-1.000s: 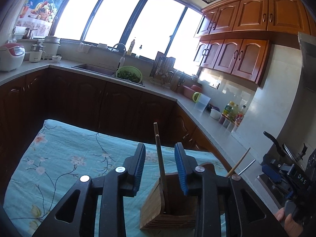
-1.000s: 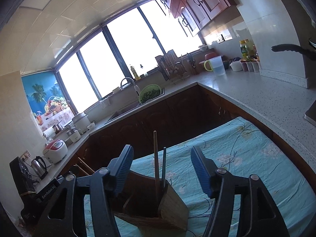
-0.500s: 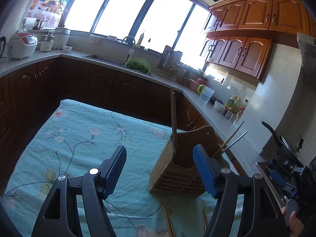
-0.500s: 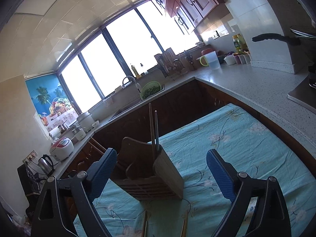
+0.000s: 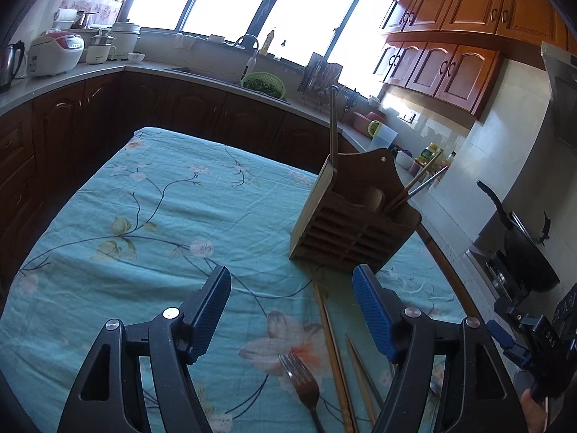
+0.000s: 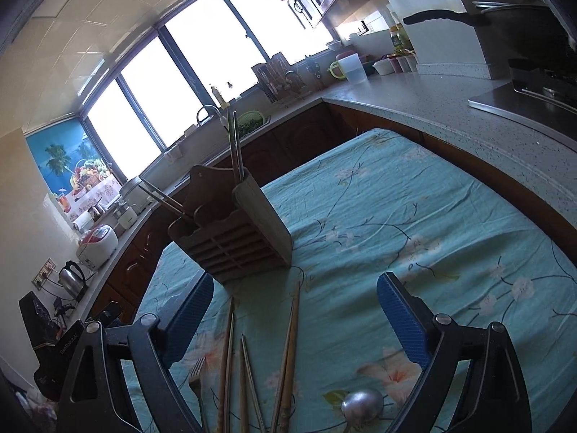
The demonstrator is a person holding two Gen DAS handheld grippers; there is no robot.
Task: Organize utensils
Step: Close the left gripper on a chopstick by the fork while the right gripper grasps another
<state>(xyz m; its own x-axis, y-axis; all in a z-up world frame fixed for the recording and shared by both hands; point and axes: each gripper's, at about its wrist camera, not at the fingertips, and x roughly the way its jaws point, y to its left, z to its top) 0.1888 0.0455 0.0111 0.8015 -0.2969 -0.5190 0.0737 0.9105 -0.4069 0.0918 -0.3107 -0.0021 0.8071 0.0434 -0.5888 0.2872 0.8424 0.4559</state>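
Observation:
A wooden utensil holder (image 5: 355, 216) (image 6: 234, 232) stands upright on the floral cloth, with chopsticks (image 5: 333, 122) (image 6: 234, 144) sticking out of its compartments. Loose on the cloth in front of it lie several wooden chopsticks (image 5: 333, 346) (image 6: 288, 353), a metal fork (image 5: 301, 379) (image 6: 196, 379) and a metal spoon (image 6: 362, 402). My left gripper (image 5: 292, 306) is open and empty, hovering short of the holder above the fork and chopsticks. My right gripper (image 6: 295, 321) is open wide and empty, its fingers to either side of the loose chopsticks, above them.
The table wears a teal floral cloth (image 5: 144, 216) (image 6: 414, 216). Dark cabinets and a counter ring it, with a sink and green colander (image 5: 263, 84), a rice cooker (image 5: 54, 54) and a stove with a black pan (image 5: 526, 252). A person's hand (image 5: 533, 407) holds the right gripper.
Both grippers let go of chopsticks left standing in the holder, opened wider and drew back and down. The loose fork, chopsticks and spoon have come into view.

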